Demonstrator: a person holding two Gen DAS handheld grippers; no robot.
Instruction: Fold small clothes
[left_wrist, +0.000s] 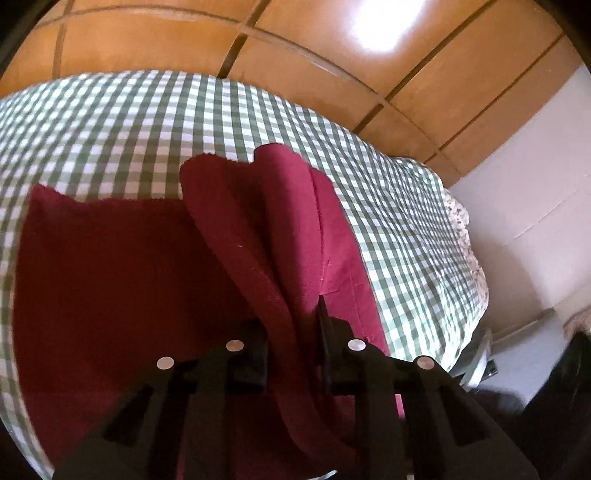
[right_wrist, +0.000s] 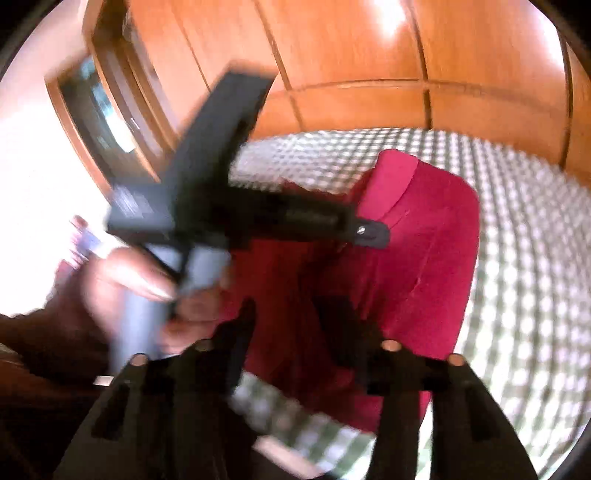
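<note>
A small crimson garment (left_wrist: 110, 266) of soft, slightly fuzzy cloth lies on green-and-white checked fabric. Its left part is spread flat with a ragged upper edge, while a thick fold (left_wrist: 266, 236) of it rises off the surface in a draped ridge, a stitched seam running down the flat strip to its right

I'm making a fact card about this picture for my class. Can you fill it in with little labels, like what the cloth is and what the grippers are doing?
cloth: dark red garment, partly lifted into a fold
lying on: green-and-white checked bedcover
left gripper: shut on a raised fold of the garment
right gripper: open, above the garment; view blurred
behind the bed: orange-brown wooden wardrobe
fold: not finished
</note>
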